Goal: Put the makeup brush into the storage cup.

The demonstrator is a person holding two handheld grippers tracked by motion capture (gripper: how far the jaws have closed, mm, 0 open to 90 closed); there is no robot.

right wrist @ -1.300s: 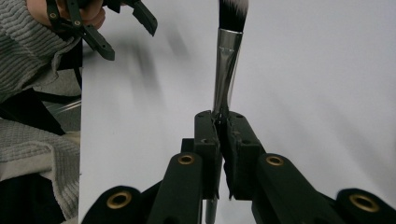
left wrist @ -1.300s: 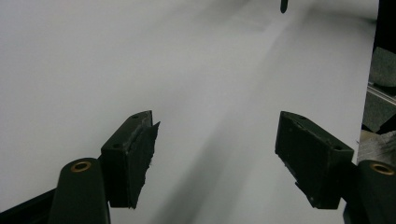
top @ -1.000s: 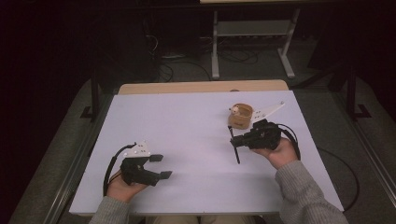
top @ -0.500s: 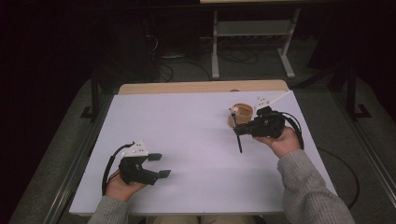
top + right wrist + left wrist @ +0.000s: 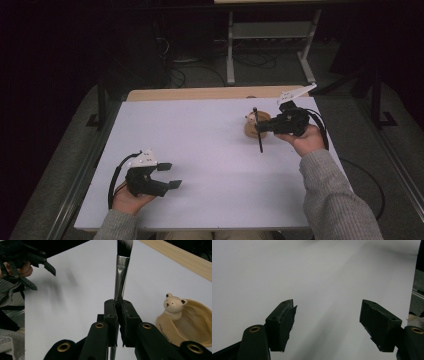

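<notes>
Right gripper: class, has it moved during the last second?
Yes. The right gripper carried the brush toward the table's far wooden edge, beside the bear dish.

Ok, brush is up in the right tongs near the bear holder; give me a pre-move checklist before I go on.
1. Right tongs shut on the black-handled brush with silver ferrule: ok.
2. Grip position: clamped at the ferrule's base, bristles pointing away from the tongs: ok.
3. Tan ceramic holder with the small bear figure upright on the table, beside the brush: ok.
4. Holder's hollow free of objects: cannot tell; partly hidden.
5. Left tongs open, holding nothing, well apart from the brush: ok.
6. White tabletop between the hands bare: ok.
</notes>
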